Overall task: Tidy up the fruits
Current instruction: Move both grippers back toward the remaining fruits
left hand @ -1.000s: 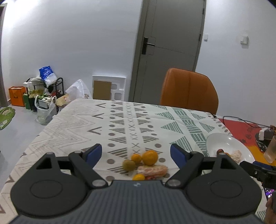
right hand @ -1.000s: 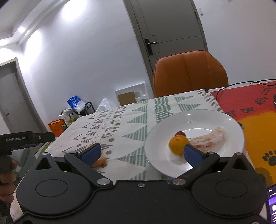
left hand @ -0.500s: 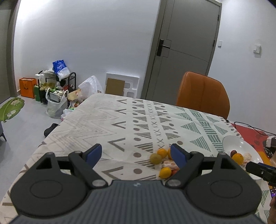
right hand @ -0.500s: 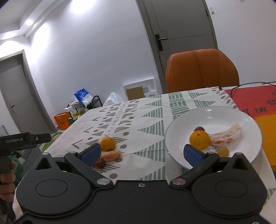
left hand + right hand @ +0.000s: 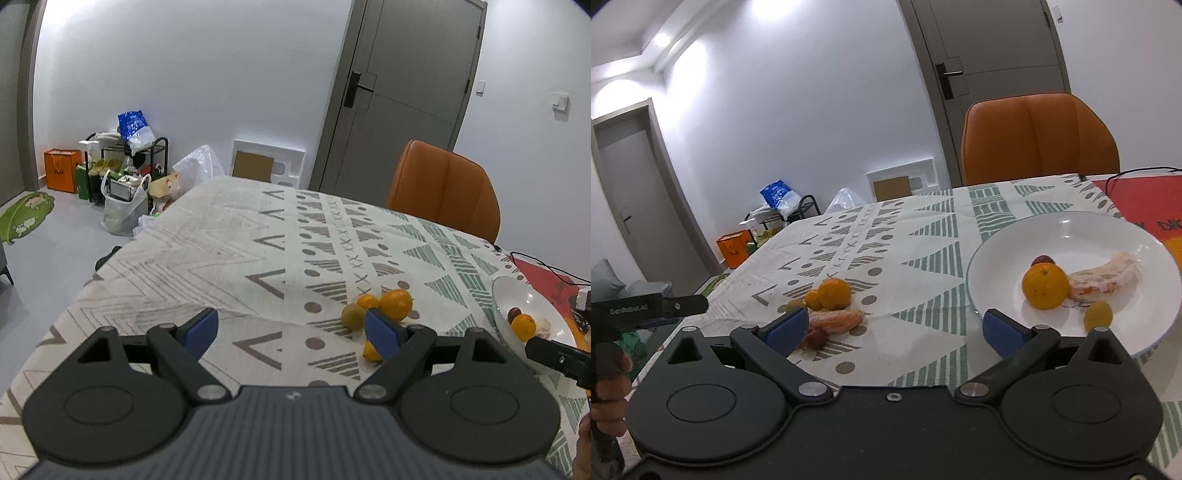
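The fruits are in two groups. Between the blue pads of the left gripper (image 5: 291,334) there is only tablecloth; its jaws stand wide apart and hold nothing. The right gripper (image 5: 892,328) is also wide apart and empty, above the cloth between the groups. Near its left pad lies the loose pile on the patterned tablecloth (image 5: 923,236): a round orange (image 5: 834,293), a small orange fruit (image 5: 813,299), a peeled orange segment (image 5: 836,319) and a dark red fruit (image 5: 816,336). On the white round plate (image 5: 1071,229) already lie an orange, a peeled piece, a small yellow fruit and a dark one. I judge the task about half done; the pile must go to the plate.
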Demonstrator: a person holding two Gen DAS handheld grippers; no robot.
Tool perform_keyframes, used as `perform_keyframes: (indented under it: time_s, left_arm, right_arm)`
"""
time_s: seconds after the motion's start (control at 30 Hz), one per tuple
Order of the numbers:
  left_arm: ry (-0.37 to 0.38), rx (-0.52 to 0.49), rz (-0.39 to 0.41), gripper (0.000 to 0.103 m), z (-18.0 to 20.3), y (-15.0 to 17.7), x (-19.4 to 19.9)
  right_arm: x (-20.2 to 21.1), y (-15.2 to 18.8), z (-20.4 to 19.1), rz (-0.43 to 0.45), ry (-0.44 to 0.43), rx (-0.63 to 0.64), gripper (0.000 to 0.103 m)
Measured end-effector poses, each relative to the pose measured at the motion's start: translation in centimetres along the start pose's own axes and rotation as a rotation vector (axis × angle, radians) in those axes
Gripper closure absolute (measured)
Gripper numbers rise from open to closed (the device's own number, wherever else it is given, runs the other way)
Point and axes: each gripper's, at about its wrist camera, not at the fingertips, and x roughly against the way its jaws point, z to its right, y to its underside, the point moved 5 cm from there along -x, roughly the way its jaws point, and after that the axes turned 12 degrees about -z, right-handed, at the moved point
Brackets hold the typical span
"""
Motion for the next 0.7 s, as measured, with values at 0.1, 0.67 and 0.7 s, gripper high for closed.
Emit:
perform_keyframes:
  time_s: [0.1,0.67,0.7]
  left_arm:
    - [0.016,0.004,-0.011,0.019,0.1,0.2,-0.7]
    - [0.1,-0.002,-0.078,0.041,2.3,1.3,-4.9]
    - [0.103,-0.004,-0.082,0.042,2.5,1.3,-5.1]
  right_arm:
    - [-0.7,0.0,-0.2,-0.013,-0.01,0.007,0.012]
    - [-5.4,0.2,-0.3,-0.108,-0.061,0.0,0.032]
    - [-5.6,0.2,-0.3,-0.111,-0.063,-0.001,0.033]
